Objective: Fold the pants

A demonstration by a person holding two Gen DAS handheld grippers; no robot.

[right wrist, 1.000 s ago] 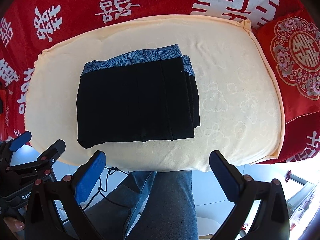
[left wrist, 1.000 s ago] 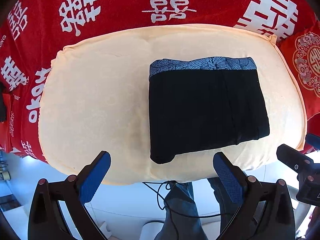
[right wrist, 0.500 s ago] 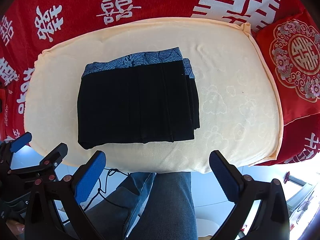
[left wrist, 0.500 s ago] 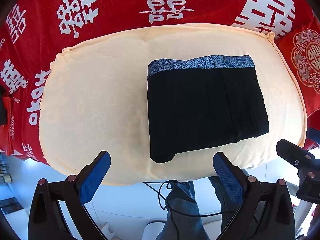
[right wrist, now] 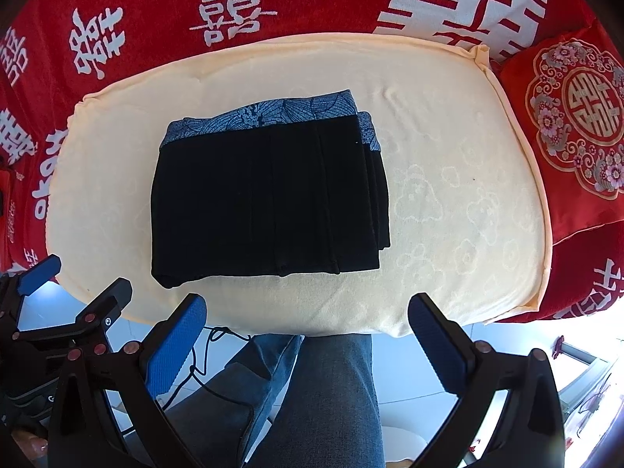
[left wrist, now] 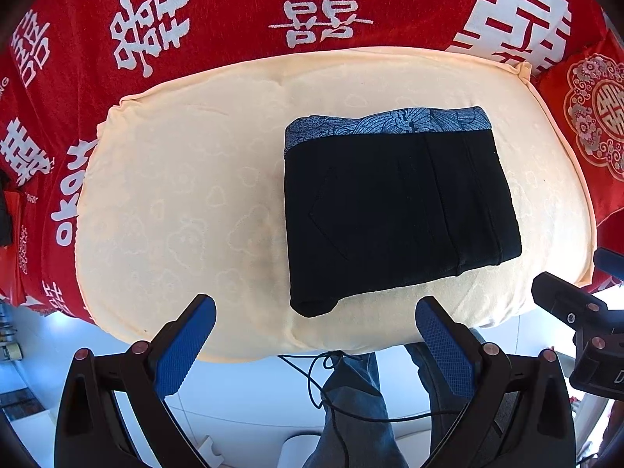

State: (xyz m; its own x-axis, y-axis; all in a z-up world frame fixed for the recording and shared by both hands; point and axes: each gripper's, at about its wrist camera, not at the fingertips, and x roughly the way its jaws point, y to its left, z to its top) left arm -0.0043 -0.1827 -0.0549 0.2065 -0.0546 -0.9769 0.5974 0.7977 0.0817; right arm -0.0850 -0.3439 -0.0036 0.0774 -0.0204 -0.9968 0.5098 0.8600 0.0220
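A: Item one?
B: Black folded pants [left wrist: 394,214] [right wrist: 269,199], compact rectangle, blue patterned waistband [left wrist: 386,124] along the twelve o'clock edge. Stacked layers show at the three o'clock side.

A: Location?
B: Lying flat on a pale cream towel-covered pad [left wrist: 175,202] [right wrist: 460,202] with a faint embossed cloud pattern. In the left wrist view, the pants sit toward three o'clock of the pad; in the right wrist view, toward nine o'clock.

A: Item two?
B: Red bedspread printed with white characters [left wrist: 218,19] [right wrist: 156,11], under and around the pad. A red embroidered cushion [left wrist: 596,105] [right wrist: 573,132] at three o'clock, just beside the pad.

A: Tools?
B: Left gripper [left wrist: 314,335], black frame with blue textured pads, jaws spread wide, holding nothing, at six o'clock of the pad, apart from the pants. Right gripper [right wrist: 306,335], same build, jaws likewise spread, holding nothing, off the near edge.

A: Anything else?
B: Blue denim legs [right wrist: 312,397] below the pad edge; a thin black cable [left wrist: 323,386] hanging beside them.
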